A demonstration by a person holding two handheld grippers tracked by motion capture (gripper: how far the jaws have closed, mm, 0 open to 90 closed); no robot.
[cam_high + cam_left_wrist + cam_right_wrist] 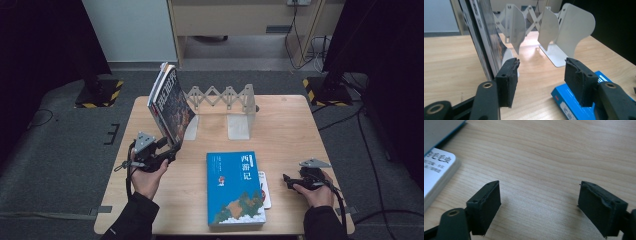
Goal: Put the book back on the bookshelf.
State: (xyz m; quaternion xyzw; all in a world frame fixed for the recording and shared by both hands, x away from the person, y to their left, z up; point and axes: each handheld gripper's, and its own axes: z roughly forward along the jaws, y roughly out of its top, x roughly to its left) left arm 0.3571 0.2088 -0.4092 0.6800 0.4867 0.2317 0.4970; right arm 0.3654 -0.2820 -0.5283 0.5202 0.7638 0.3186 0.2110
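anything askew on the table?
Yes: the dark-covered books lean hard against the left end of the expanding bookend rack instead of standing upright. The blue book lies flat on a white booklet. Both tongs are open.

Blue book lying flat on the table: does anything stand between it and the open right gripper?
Nothing visible blocks it. The right gripper sits on bare tabletop beside the blue book, jaws apart. A thinner white book juts from beneath the blue one on that side.
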